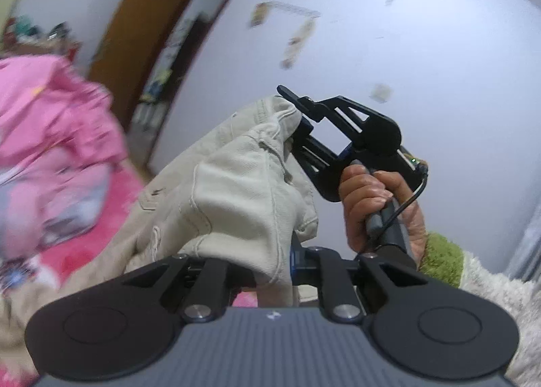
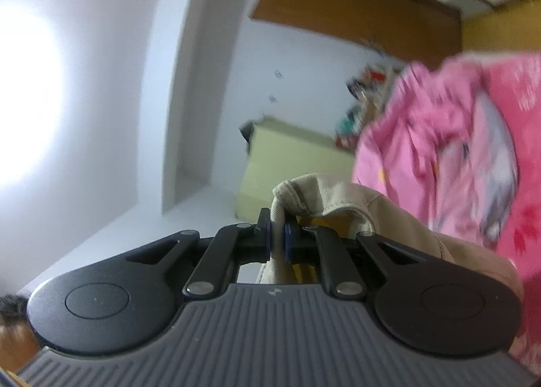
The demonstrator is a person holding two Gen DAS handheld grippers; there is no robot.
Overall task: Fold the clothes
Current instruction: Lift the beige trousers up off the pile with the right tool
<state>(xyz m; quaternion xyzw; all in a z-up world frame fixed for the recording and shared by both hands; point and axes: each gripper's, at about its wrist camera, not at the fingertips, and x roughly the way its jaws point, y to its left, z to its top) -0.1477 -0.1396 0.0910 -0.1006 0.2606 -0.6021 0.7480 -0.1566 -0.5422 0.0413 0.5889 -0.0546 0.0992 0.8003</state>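
Right gripper (image 2: 277, 241) was closed on a thick fold of the beige trousers (image 1: 233, 191), its blue pads pinching the cloth tightly between them. In the left wrist view the same tool appeared at the far right, gripped by the person's right hand (image 1: 375, 208), with the waistband corner bunched against its jaws. Left gripper (image 1: 270, 262) was largely draped by the garment; cloth ran down between its linkages, so it appeared to be clamped on the trousers, though its pads were mostly hidden. The trousers hung in the air between the two tools, raised above a pink bedspread (image 1: 111, 214) at lower left, on which a pink garment (image 1: 50, 110) lay heaped.

Judged step: lifting and spreading the trousers before laying them flat. To do it well, the two grippers should probably draw apart along the waistband until the cloth hangs taut and the legs fall straight, then lower together so that the legs land aligned on the bed. Both views were blurred, so any slack or twist low in the legs could not be checked.

Containers: none could be identified. A pale yellow cabinet (image 2: 294, 164) stood against the far wall in the right wrist view; its contents were not visible. Cluttered items beside it were too blurred to name.
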